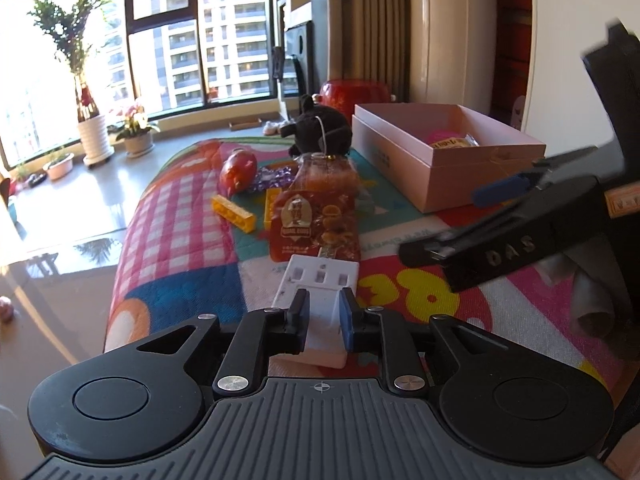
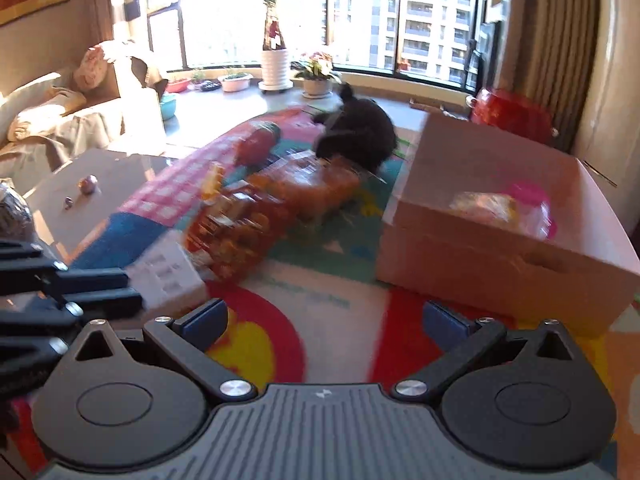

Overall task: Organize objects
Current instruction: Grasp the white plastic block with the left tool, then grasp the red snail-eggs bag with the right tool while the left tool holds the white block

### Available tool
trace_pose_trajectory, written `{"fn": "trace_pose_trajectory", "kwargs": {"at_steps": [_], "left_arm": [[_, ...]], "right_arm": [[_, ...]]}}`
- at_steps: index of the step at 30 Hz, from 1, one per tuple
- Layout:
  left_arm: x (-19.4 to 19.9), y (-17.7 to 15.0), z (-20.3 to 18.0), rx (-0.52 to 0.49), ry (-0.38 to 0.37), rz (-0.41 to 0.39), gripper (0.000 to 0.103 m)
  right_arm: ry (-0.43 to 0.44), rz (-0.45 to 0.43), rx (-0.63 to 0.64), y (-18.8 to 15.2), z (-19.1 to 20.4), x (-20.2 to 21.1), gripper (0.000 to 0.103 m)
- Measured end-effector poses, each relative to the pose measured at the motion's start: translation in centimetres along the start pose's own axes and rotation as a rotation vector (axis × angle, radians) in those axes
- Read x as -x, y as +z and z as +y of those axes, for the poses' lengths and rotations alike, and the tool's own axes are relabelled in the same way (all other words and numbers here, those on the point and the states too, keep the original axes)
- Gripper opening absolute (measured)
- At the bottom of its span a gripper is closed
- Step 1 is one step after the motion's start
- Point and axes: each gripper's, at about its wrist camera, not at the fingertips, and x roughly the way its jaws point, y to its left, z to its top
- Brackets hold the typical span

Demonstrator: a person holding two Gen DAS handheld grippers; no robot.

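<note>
White power strip (image 1: 320, 300) is lying on the colourful mat (image 1: 180, 216), and the left gripper (image 1: 325, 322) is clamping it between both blue pads (image 1: 347, 320). Its far end is touching an orange snack bag (image 1: 316, 212), which is lying lengthwise toward a black plush toy (image 1: 320, 126). A yellow building block (image 1: 234, 213) is resting left of the bag. The pink box (image 1: 444, 168) is sitting to the right, holding a few items. The right gripper (image 2: 326, 322) is hovering over the mat with its fingers spread apart, gripping nothing; its view is motion-blurred.
</note>
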Motion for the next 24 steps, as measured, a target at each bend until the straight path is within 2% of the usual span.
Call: {"fn": "trace_pose_trajectory", "kwargs": {"at_steps": [4, 7, 12, 13, 15, 17, 20, 24], "left_arm": [[0.9, -0.3, 0.8, 0.004, 0.02, -0.003, 0.02], [1.4, -0.6, 1.5, 0.017, 0.054, 0.004, 0.02], [1.5, -0.7, 2.2, 0.032, 0.089, 0.029, 0.02], [1.5, -0.8, 2.3, 0.031, 0.09, 0.031, 0.02], [1.6, -0.8, 2.4, 0.034, 0.086, 0.03, 0.02], [1.7, -0.9, 2.4, 0.036, 0.076, 0.025, 0.02], [1.9, -0.7, 1.7, 0.028, 0.053, 0.007, 0.02], [2.3, -0.3, -0.1, -0.009, -0.006, -0.013, 0.02]], "right_arm": [[0.058, 0.007, -0.009, 2.4, 2.0, -1.3, 0.103], [0.089, 0.054, -0.057, 4.6, 3.4, -3.8, 0.103], [0.016, 0.183, -0.107, 6.6, 5.2, -9.2, 0.103], [-0.009, 0.175, -0.106, 6.6, 5.3, -9.5, 0.101], [-0.035, 0.164, -0.077, 6.4, 5.7, -9.0, 0.084], [-0.017, 0.164, -0.04, 5.9, 5.8, -8.0, 0.076], [-0.012, 0.137, 0.001, 4.9, 5.3, -5.6, 0.075], [-0.031, 0.06, 0.064, 3.3, 3.9, -1.5, 0.075]]}}
